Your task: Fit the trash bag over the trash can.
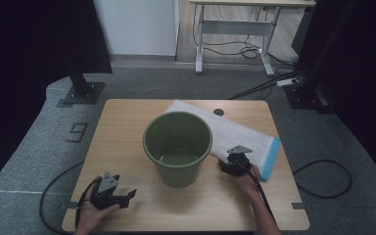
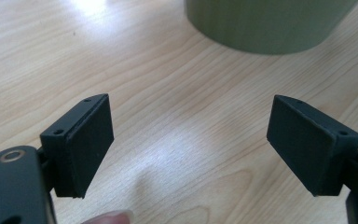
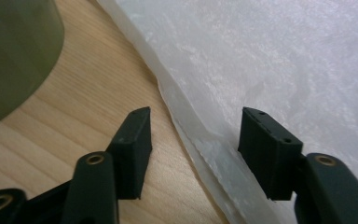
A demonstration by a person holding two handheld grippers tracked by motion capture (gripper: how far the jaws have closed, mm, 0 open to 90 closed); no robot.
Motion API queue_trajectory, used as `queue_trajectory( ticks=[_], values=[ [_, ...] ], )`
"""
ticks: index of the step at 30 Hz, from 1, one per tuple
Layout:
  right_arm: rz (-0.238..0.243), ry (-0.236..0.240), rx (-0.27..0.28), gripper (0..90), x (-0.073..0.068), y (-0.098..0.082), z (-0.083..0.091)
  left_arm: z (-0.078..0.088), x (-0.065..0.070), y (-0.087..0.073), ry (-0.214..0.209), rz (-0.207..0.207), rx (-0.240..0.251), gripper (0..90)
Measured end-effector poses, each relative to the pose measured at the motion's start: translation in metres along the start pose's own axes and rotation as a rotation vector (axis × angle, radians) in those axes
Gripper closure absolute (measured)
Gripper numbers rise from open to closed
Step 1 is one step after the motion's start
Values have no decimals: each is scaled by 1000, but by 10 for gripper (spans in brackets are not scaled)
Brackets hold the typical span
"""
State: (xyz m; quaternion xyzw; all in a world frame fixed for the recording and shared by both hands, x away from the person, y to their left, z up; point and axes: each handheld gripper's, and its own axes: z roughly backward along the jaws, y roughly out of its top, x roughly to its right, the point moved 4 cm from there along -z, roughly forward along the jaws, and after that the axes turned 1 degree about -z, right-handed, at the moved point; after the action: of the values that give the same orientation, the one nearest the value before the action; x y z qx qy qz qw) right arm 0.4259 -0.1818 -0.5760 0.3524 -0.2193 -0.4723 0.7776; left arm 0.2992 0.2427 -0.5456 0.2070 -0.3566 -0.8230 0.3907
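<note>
Bag (image 3: 279, 60), white and thin, lay flat beside the green bin (image 1: 177, 147); I judged it light, limp and slippery. My right gripper (image 3: 193, 149) straddled its near edge, jaws apart; my left gripper (image 2: 189, 144) gaped wide over bare table (image 2: 177, 107).

Lighting/quality check: we're seeing a dim room with a moderately lit table.

We're getting soft overhead light on the wooden table (image 1: 127, 122) in the high view; corners are falling to near black, and the frame is looking soft and low-res. In the left gripper view, glare is washing out the wood grain at top left and centre, and the green bucket (image 2: 270, 23) is sitting out of focus. In the right gripper view, the white sheet (image 3: 284, 56) is reading bright but hazy.
</note>
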Motion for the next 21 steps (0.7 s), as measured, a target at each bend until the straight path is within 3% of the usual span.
queue_trajectory(
  ticks=[1,2,3,6,11,15,16,17,21],
  values=[
    [-24,9,4,605,1,0,0,-1,-1,-1,2,3,-3,143],
    [-24,9,4,605,1,0,0,-1,-2,-2,6,2,-7,143],
    [-21,8,6,727,1,0,0,-1,-3,-3,7,10,-6,143],
    [-50,-10,-9,868,5,-1,3,-1,-5,-4,15,16,-9,143],
    [-57,-41,8,887,12,-12,16,-3,-6,-7,26,19,-19,144],
    [-76,-53,58,887,21,-33,51,-5,-6,-8,34,17,-28,144],
    [-76,-53,58,887,21,-33,51,-5,-6,-8,34,17,-28,145],
    [-92,-49,67,887,25,-44,64,-6,-5,-8,33,12,-34,145],
    [-76,-42,59,887,28,-64,82,-10,-1,-9,36,-5,-55,144]
  ],
)
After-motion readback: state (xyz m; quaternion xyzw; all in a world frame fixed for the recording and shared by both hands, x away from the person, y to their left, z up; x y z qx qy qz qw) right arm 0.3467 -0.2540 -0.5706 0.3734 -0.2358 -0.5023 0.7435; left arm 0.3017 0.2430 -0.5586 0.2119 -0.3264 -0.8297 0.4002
